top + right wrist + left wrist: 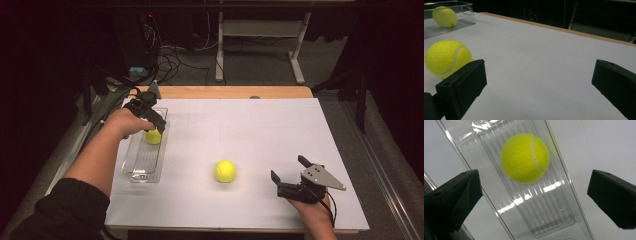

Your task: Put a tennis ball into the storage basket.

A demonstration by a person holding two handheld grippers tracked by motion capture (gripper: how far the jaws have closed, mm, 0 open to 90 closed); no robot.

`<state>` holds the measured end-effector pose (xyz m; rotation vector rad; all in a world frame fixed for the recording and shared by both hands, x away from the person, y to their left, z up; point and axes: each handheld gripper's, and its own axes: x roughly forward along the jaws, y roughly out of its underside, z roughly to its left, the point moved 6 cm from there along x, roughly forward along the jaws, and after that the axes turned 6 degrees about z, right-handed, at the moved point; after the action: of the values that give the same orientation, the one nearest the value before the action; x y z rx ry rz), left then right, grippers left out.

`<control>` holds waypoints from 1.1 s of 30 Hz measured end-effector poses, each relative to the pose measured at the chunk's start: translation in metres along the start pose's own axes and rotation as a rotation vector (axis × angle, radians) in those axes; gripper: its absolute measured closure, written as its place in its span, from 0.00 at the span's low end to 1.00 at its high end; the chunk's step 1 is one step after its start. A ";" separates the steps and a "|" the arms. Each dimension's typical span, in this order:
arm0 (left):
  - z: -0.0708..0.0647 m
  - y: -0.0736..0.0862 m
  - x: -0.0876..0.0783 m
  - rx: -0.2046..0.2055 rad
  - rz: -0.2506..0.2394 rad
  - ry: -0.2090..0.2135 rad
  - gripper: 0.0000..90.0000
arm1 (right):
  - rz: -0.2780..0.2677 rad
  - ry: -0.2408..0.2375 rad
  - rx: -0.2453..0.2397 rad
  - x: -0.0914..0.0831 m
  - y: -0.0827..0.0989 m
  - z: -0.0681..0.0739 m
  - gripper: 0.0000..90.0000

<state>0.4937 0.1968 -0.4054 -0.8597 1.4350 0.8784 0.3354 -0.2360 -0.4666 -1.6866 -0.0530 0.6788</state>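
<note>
Our left gripper (150,112) hangs over the clear tray (131,162), jaws spread wide, nothing between them. Tennis ball in tray (525,157) lies just below and ahead of those jaws, on the ribbed tray floor, not touched. Our right gripper (289,175) sits low over the white table sheet (260,130), jaws also wide apart and empty. Loose tennis ball (225,171) rests on the sheet, just off the right gripper's left jaw, near but apart.

2 tennis balls: one (153,136) in tray, one (225,171) on desk (280,130). 1 clear tray (131,167). 2 tongs: left (150,116), right (289,172).
</note>
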 end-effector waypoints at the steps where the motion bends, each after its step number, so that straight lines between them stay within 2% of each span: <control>1: -0.001 0.000 0.000 0.003 0.001 0.000 0.01 | 0.001 0.001 -0.001 0.000 0.000 0.000 0.00; 13: -0.013 -0.001 0.000 0.045 0.001 -0.007 0.01 | 0.003 -0.001 -0.002 0.000 0.000 0.000 0.00; 23: -0.043 -0.004 0.001 0.136 0.000 -0.010 0.01 | 0.003 -0.001 -0.007 0.001 0.000 0.000 0.00; 33: -0.068 -0.007 0.000 0.209 0.002 -0.015 0.01 | 0.006 -0.003 -0.003 0.001 0.001 0.001 0.00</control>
<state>0.4697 0.1332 -0.4040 -0.6932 1.4852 0.7207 0.3357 -0.2349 -0.4678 -1.6895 -0.0513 0.6860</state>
